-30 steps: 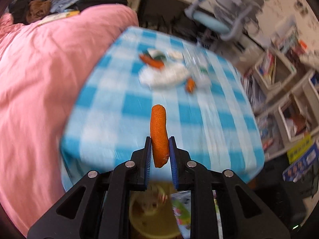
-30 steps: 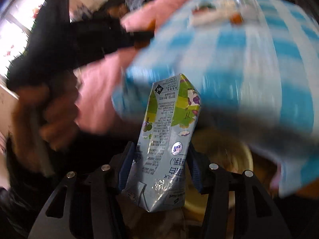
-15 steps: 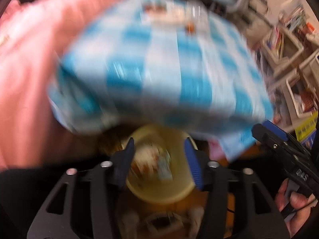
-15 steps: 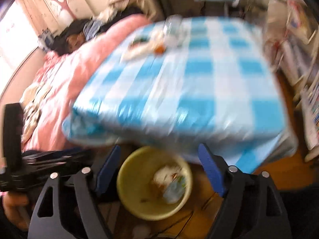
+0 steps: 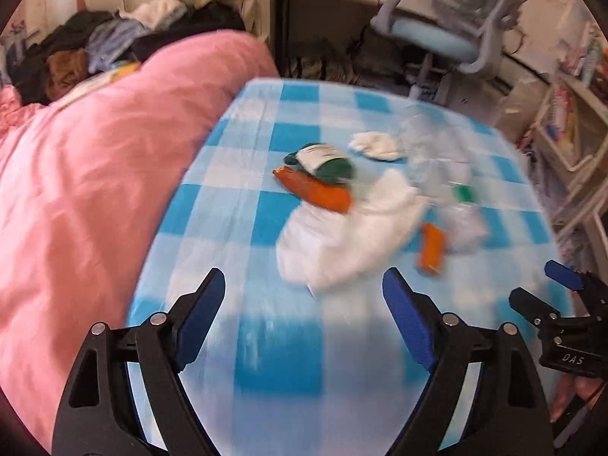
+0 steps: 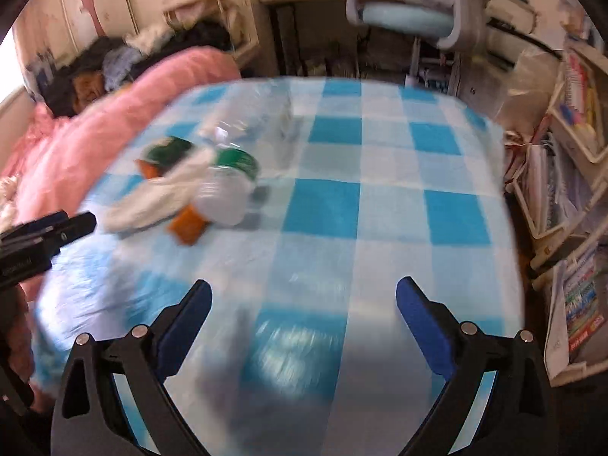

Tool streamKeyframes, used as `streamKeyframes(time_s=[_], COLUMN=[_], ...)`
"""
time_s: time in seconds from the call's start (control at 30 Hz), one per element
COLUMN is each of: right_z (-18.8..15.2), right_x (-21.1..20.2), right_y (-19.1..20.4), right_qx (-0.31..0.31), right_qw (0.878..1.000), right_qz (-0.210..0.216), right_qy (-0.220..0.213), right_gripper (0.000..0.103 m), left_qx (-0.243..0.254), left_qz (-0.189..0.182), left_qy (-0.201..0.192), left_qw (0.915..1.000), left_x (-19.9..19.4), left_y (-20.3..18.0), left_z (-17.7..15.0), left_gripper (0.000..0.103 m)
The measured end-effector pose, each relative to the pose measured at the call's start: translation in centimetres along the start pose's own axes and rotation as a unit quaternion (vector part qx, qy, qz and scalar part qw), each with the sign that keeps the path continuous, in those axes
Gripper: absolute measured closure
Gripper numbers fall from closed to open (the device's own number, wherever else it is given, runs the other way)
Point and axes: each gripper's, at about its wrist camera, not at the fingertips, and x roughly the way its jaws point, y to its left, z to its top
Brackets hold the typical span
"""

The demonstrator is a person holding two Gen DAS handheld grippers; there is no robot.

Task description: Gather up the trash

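Trash lies on the blue checked table (image 5: 273,342): a white crumpled tissue (image 5: 342,243), an orange wrapper (image 5: 315,192), a green and white packet (image 5: 323,161), a small orange piece (image 5: 431,249), a clear plastic bottle (image 5: 456,197) and a small white wad (image 5: 374,144). My left gripper (image 5: 304,285) is open and empty above the table's near part, short of the tissue. My right gripper (image 6: 302,292) is open and empty over the table (image 6: 380,209); the bottle (image 6: 228,193) and tissue (image 6: 152,197) lie to its front left. The bin is out of view.
A pink duvet (image 5: 76,190) lies against the table's left side with clothes piled behind it. A blue-grey chair (image 5: 448,30) stands beyond the table. Shelves with books and boxes (image 6: 570,190) line the right side.
Both grippers let go of their loads, the orange wrapper and the milk carton, over the yellow bin, opened wide, and have swung back up over the table.
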Motion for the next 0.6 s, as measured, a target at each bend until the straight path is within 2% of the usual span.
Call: streamKeyframes(time_s=[0.07,0.1,0.13,0.2,0.3,0.37,0.6], right_z=[0.7,1.1,1.7,2.5,3.2,3.0,2.9], right_x=[2.2,2.4,2.9,3.3,3.9,4.0,4.0], right_y=[0.1,0.5,0.7,0.6,0.7,1.1,1.1], right_qx=[-0.014,-0.032,-0.042,-0.045,-0.051,-0.067,-0.062], right_qw=[1.0,0.999,0.999,0.999,0.999,0.998,0.998], right_qz=[0.005,0.004,0.016,0.02,0.013,-0.004,-0.004], right_qy=[0.019,0.006,0.013,0.009,0.011,0.014,0.012], right_gripper=[0.006,0.006,0.006,0.006,0.006,0.006,0.006], left_qx=[-0.015,-0.025,-0.022,-0.003,0.008,0.029,0.029], left_qz=[0.002,-0.002,0.002,0.004,0.015,0.028,0.028], left_qy=[0.017,0.021,0.002,0.008,0.0,0.005,0.006], left_qw=[0.9997,0.9995,0.9998,1.0,0.9998,0.9992,0.9992], left_x=[2.6,3.6,3.9,5.2,6.1,6.4,6.3], left_y=[0.7,1.1,0.8,0.0,-0.7,-1.3,-1.3], left_z=[0.7,0.9,1.3,2.2,2.8,2.8,2.9], left_gripper=[0.021,0.018,0.016,0.013,0.007,0.007,0.007])
